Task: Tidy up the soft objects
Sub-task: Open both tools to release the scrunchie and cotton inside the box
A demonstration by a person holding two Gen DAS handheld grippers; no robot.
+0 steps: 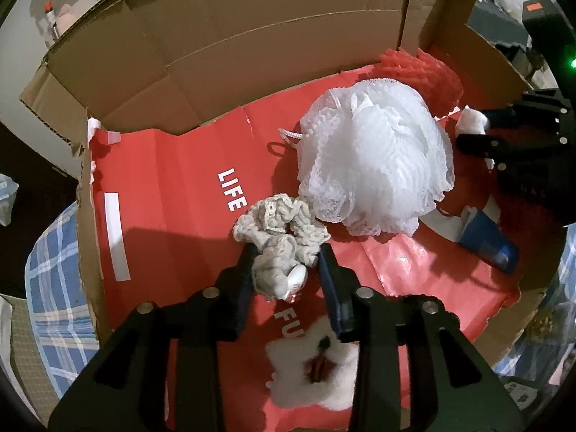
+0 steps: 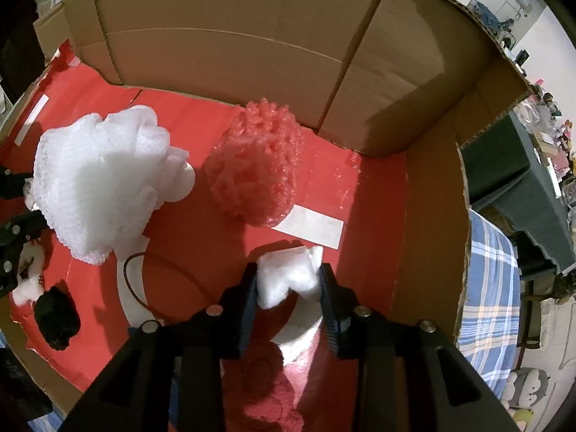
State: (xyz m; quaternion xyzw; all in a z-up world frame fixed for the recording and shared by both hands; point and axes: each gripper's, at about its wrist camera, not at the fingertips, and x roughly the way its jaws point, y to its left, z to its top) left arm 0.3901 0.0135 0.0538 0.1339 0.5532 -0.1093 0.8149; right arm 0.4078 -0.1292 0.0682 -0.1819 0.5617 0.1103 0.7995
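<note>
Plaid cloth (image 2: 493, 280) (blue-white) beside dark bin (image 2: 511, 169).

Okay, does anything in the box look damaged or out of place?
The red liner is torn and ragged along its edges, worst at the near right corner. A blue hard-looking item lies beside the white mesh pouf, odd among soft things.

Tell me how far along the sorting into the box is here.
Done: a white mesh puff and a red puff already lie in the cardboard box. In hand: the left gripper holds a grey knitted piece, and the right gripper holds a white cotton wad. Left: releasing both.
</note>
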